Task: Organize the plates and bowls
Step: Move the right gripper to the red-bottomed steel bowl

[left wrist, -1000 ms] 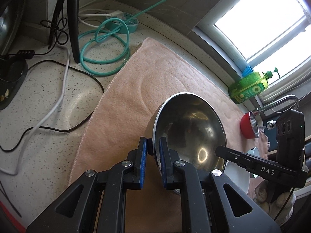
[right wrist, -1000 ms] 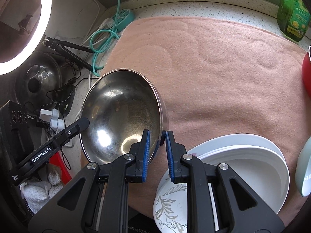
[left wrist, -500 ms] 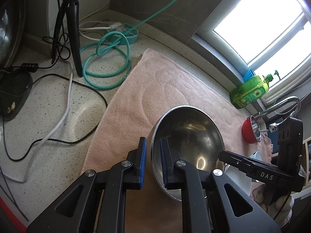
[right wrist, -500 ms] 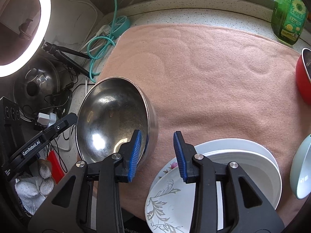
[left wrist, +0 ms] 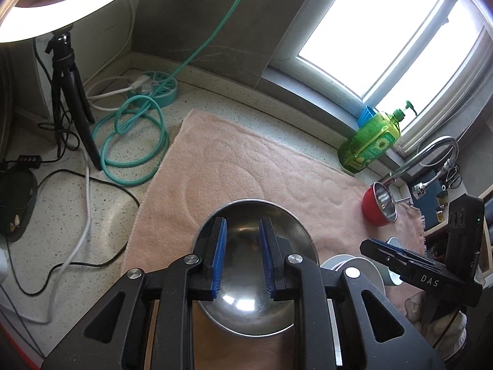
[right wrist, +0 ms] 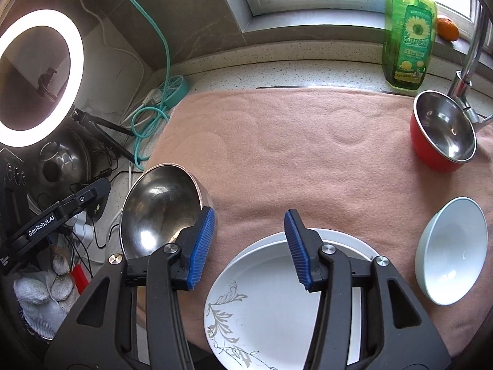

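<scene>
The steel bowl point(left wrist: 255, 265) sits on the pink towel point(right wrist: 308, 141) left of the stacked plates point(right wrist: 265, 302), released, both the left gripper point(left wrist: 241, 254) and right gripper point(right wrist: 248, 246) having just opened their jaws, empty.

Black tongs point(left wrist: 241, 257), ribbed blue pads point(right wrist: 201, 246), silver screws, grey knitted glove point(right wrist: 40, 289)
</scene>
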`<move>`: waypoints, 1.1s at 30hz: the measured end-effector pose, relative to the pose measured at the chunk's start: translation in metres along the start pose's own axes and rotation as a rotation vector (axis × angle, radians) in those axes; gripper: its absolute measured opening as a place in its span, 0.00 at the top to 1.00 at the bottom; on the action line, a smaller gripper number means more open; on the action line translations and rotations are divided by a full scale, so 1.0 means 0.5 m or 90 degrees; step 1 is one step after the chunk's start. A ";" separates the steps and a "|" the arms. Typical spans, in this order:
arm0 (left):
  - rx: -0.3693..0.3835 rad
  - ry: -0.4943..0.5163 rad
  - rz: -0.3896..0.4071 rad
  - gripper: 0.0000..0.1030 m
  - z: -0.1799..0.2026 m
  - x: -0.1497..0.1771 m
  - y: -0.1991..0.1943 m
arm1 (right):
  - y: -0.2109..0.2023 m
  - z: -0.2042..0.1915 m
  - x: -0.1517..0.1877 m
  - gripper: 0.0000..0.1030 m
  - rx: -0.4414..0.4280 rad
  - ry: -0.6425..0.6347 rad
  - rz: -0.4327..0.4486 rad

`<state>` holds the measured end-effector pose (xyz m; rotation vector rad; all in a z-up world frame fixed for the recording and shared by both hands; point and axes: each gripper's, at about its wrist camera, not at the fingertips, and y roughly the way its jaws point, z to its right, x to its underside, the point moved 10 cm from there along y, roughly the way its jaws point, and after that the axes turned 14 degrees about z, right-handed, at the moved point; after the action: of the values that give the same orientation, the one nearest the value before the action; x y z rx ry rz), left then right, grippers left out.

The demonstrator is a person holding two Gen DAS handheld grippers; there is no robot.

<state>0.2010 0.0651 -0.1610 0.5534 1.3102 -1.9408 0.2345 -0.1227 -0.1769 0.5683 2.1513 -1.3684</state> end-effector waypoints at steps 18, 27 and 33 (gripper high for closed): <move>0.084 0.081 -0.046 0.64 0.201 0.013 0.081 | -0.173 0.270 -0.063 0.40 0.137 0.060 0.094; 0.103 0.082 -0.059 0.64 0.336 0.051 0.134 | -0.209 0.405 -0.092 0.40 0.133 0.058 0.086; 0.123 0.068 -0.078 0.64 0.423 0.077 0.190 | -0.205 0.478 -0.117 0.42 0.115 0.061 0.092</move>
<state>0.2569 -0.1634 -0.1627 0.6934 1.2551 -2.1803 0.2671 -0.3861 -0.1528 0.8585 2.0274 -1.4901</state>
